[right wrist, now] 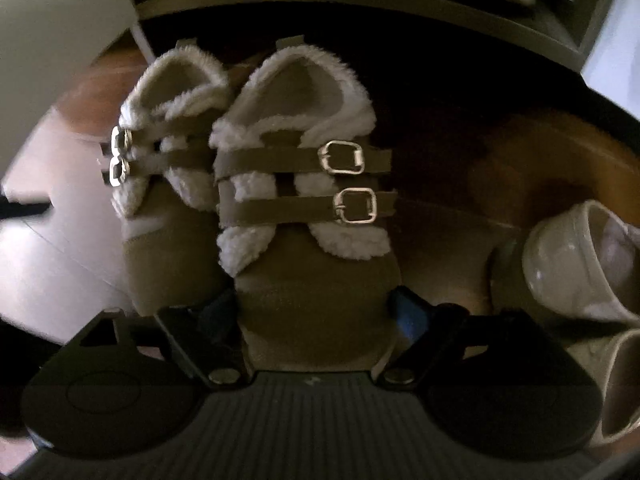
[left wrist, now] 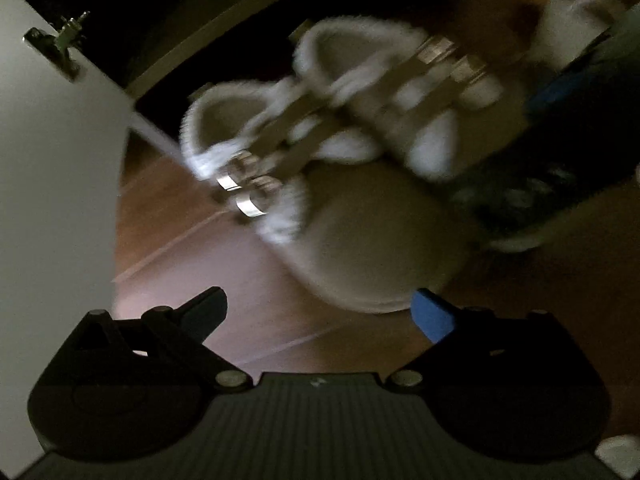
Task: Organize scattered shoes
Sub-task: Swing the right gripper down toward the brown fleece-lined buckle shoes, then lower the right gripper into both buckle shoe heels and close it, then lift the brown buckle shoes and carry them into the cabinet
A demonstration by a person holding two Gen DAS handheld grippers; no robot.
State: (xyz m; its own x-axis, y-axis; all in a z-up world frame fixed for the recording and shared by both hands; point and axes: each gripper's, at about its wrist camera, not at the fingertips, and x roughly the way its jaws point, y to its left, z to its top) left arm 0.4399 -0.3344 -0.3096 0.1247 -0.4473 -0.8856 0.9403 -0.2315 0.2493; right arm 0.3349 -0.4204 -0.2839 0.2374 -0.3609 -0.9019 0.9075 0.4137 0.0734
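Observation:
Two tan shoes with white fleece lining and two buckled straps each stand side by side on the wooden floor, heels toward a dark shoe cabinet. In the right wrist view my right gripper straddles the toe of the right shoe; its pads sit close beside the toe without visibly squeezing it. The left shoe stands against it. My left gripper is open and empty, just short of the nearer shoe's toe. The other shoe lies behind, its toe hidden by the other tool's dark body. The left view is blurred.
A white cabinet door with a metal hinge stands open at the left. The cabinet's grey shelf edge runs above the shoes, with pale shoes on it. A pair of cream shoes lies on the floor at the right.

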